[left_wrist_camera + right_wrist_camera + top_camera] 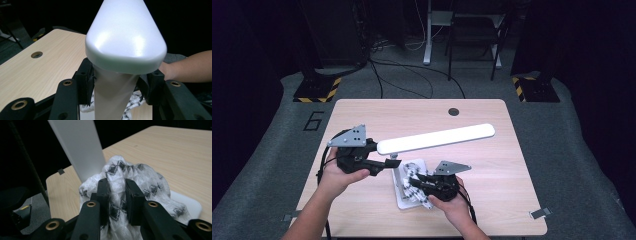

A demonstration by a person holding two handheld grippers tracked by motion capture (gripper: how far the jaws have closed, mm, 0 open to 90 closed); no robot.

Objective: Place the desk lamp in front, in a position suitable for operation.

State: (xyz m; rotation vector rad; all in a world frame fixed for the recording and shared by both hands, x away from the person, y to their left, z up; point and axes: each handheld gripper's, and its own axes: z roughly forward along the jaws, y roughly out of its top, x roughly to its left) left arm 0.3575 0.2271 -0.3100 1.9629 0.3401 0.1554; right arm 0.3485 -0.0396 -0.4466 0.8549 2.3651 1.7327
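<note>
Left gripper (384, 164) clamped on lamp (437, 137) stem above lamp base (404, 202) — hold steady. Right gripper (416, 183) pinched on cloth (140, 180) over base — wipe gently, no tugging.

The left gripper (116, 87) clamps the white lamp arm (125, 42) above the wooden table (37, 72).

white desk lamp (435, 137), long head tilted over its base (404, 201); bunched white black-patterned cloth (130, 177) on that base
</note>
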